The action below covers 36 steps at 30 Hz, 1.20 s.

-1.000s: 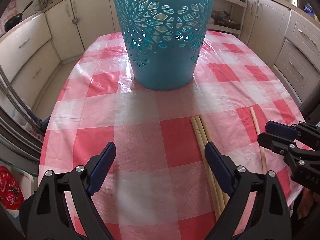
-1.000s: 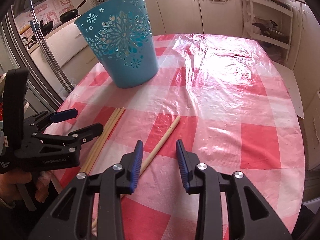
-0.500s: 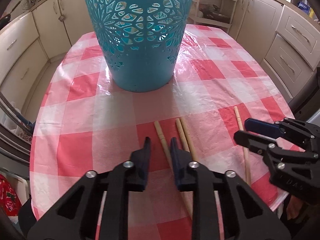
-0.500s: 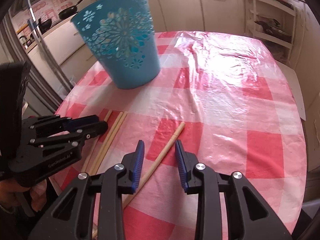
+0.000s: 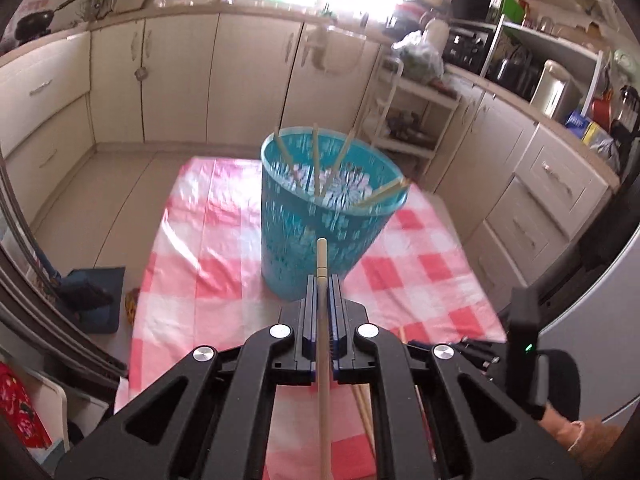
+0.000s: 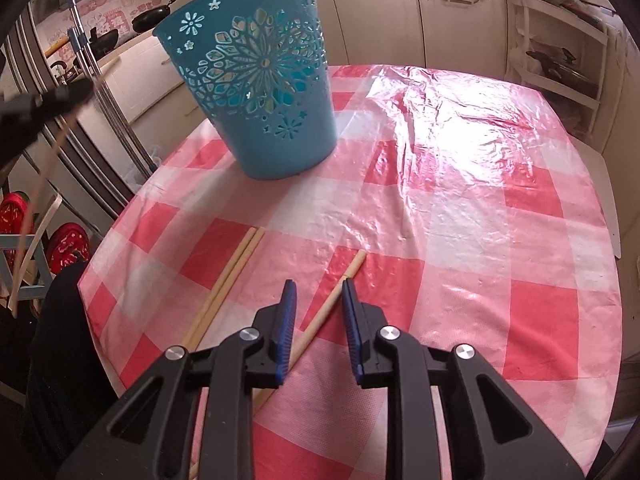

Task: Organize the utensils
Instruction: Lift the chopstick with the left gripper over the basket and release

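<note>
My left gripper [image 5: 321,286] clenches a chopstick [image 5: 322,344] pointing lengthwise at the far basket [image 5: 320,216], while my right gripper's [image 6: 319,294] released fingers straddle another chopstick [image 6: 320,318] on the surface.

I had one pale wooden chopstick [image 5: 322,320] clamped lengthwise, raised above the table, tip toward the teal basket [image 5: 320,236]. Basket was perforated plastic with a flower cutout pattern, upright on the red-and-white check tablecloth, four chopsticks [image 5: 316,156] already leaning inside against its rim. On the cloth I saw a pair of chopsticks [image 6: 228,284] lying side by side, touching, and a single chopstick [image 6: 332,300] just beside them, angled toward the basket.
</note>
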### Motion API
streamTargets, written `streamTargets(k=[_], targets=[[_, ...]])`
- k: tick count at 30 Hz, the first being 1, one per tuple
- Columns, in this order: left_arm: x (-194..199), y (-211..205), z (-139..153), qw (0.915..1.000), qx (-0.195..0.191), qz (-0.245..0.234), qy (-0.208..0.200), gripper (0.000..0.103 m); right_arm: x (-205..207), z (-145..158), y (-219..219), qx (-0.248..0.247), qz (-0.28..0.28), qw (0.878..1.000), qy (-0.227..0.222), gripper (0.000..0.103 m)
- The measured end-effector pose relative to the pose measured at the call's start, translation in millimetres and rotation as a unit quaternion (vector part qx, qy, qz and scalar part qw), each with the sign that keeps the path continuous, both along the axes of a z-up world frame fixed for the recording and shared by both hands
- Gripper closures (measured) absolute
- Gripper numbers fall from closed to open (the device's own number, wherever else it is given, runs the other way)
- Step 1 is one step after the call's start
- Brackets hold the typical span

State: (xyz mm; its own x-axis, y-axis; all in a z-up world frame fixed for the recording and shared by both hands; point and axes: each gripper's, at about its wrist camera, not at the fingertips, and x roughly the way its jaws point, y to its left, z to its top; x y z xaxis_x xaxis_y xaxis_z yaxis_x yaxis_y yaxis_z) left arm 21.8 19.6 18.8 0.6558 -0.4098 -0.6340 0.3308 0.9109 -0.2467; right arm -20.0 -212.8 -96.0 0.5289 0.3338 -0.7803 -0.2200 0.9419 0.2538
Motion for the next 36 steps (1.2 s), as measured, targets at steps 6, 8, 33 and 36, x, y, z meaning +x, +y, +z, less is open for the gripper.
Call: streamTargets(k=[6, 8, 33, 36], targets=[[25.1, -4.9, 80.7, 0.9920, -0.038, 0.015, -0.119, 0.098, -3.3, -0.5, 1.9, 0.003, -0.004, 1.000, -0.011, 0.076], [38.5, -8.7, 98.9, 0.9862, -0.055, 0.029, -0.153, 0.098, -3.0, -0.4, 1.7, 0.005, -0.004, 1.000, -0.014, 0.076], [128.4, -54.9, 66.0, 0.9642, -0.037, 0.137, -0.224, 0.098, -1.1, -2.5, 1.3, 0.023, 0.013, 0.999, -0.028, 0.067], [129.4, -52.0, 54.5, 0.9658, -0.032, 0.141, -0.215, 0.098, -1.6, -2.4, 3.3, 0.018, 0.017, 0.999, -0.030, 0.066]])
